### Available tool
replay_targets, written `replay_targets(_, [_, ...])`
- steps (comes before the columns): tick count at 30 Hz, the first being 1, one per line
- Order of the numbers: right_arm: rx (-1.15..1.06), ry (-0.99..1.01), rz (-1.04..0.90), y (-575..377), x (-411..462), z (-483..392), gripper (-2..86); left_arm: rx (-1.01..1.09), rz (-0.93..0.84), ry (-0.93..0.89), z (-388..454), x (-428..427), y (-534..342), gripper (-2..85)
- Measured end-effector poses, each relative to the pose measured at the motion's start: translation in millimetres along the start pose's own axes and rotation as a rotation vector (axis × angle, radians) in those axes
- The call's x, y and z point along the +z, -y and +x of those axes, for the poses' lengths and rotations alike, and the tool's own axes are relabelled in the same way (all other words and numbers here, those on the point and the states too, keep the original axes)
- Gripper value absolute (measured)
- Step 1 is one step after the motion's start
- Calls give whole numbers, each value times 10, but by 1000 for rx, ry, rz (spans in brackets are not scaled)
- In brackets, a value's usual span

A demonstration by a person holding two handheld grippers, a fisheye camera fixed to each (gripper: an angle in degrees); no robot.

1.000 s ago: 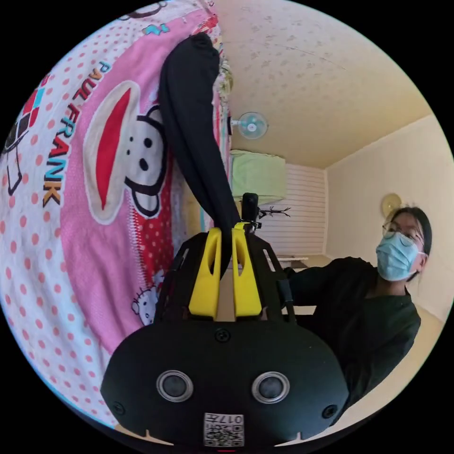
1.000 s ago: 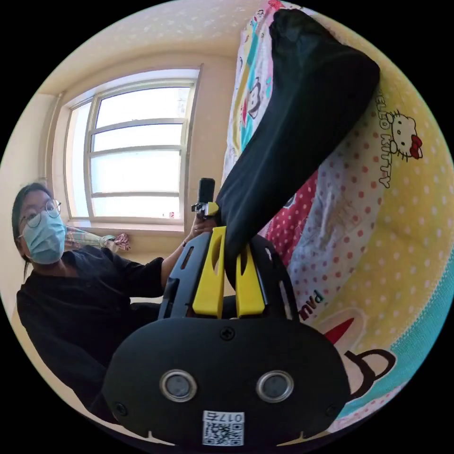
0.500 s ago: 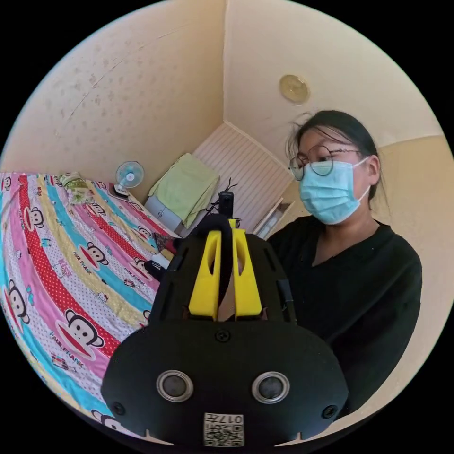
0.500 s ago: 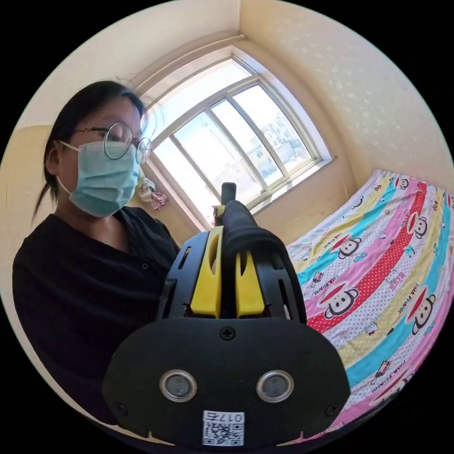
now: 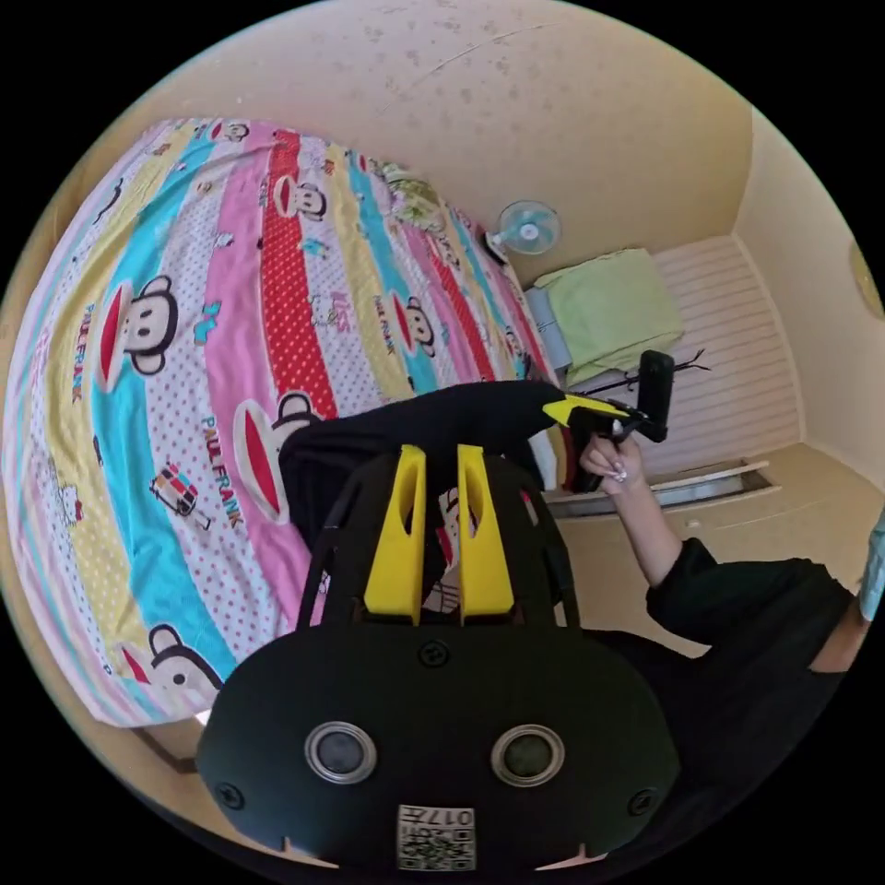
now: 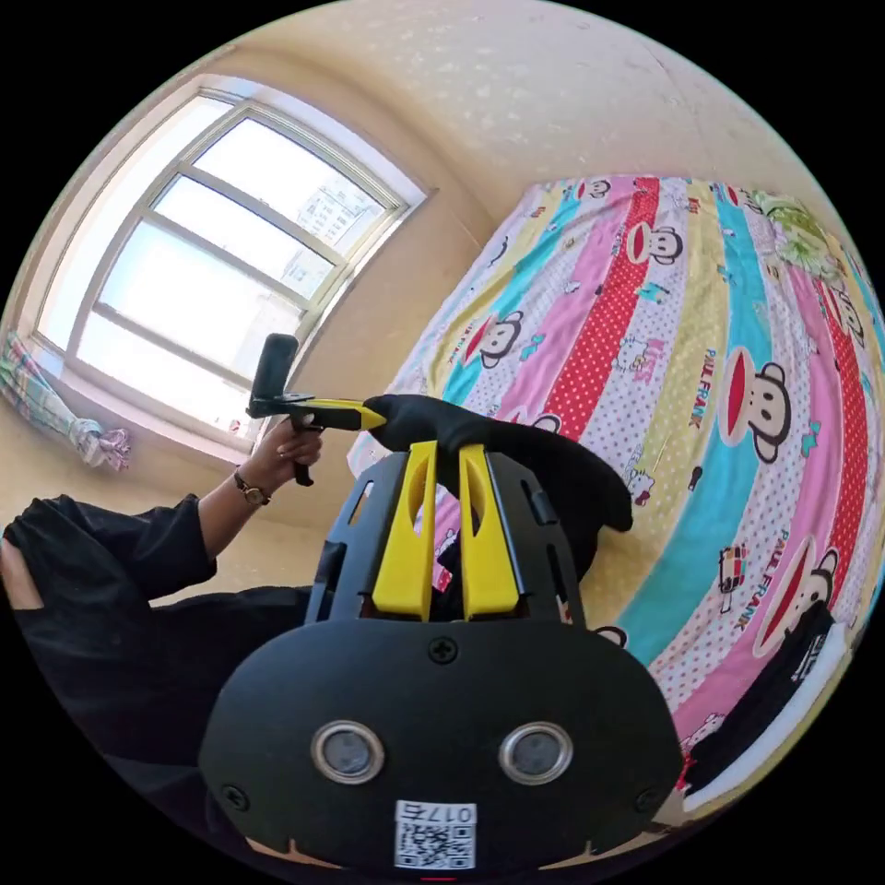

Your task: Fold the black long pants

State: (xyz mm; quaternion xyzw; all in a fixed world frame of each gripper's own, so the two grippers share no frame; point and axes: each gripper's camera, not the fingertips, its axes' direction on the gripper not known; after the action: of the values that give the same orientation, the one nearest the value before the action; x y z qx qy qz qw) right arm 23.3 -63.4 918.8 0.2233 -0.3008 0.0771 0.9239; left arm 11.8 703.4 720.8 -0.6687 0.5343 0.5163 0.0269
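Note:
The black long pants (image 5: 415,424) hang bunched above the cartoon-print bed (image 5: 184,369), stretched between my two grippers. In the left gripper view my left gripper (image 5: 441,452) is shut on one end at its jaw tips. My right gripper (image 5: 576,408), held in a hand (image 5: 613,456), pinches the other end. In the right gripper view my right gripper (image 6: 447,450) is shut on the pants (image 6: 553,470), which drape down to its right. My left gripper (image 6: 364,417) grips the pointed end near the window side.
The striped bed (image 6: 719,369) runs to a wall, with a green patterned bundle (image 5: 415,194) at its far end. A fan (image 5: 527,228) and a green-covered cabinet (image 5: 608,309) stand beside it. A window (image 6: 203,267) is opposite. Something dark (image 6: 774,691) lies at the bed's near edge.
Both cameras have swung from the person toward the bed. The grippers have moved apart, and the pants, earlier bunched over each pair of jaws, now span between them.

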Motion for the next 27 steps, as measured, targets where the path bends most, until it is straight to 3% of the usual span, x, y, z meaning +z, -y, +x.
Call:
replay_targets(5, [360,70,-223,-1479,941,701,39,-337,-316,-167,-670,1297,-1222,70])
replay_targets(7, [453,71,-290,-1831,1020,882,51,-398,-356,-237,-782,1477,-1534,76])
replay_targets(10, [530,116,-243,-1963,806,1124,104,-451,-274,-244,-936,1374,-1658,111])
replay_targets(14, [540,175,-20,-1633,486,1511,158,-380,-85,-280,-1080,1181,-1259,170])
replay_targets(17, [602,235,-42,-1397,769,1819,180,-343,-106,-238,-1217,1400,-943,186])
replay_targets(20, [632,211,-182,-1322,1327,1868,197,-363,-198,-128,-1329,1815,-843,209])
replay_targets(24, [680,115,-82,-1365,1478,1610,169,-339,-90,15,-1067,1889,-1020,175])
replay_targets(27, [663,127,-80,-1373,1395,1396,127,-422,-1,-86,-1006,1805,-1294,100])
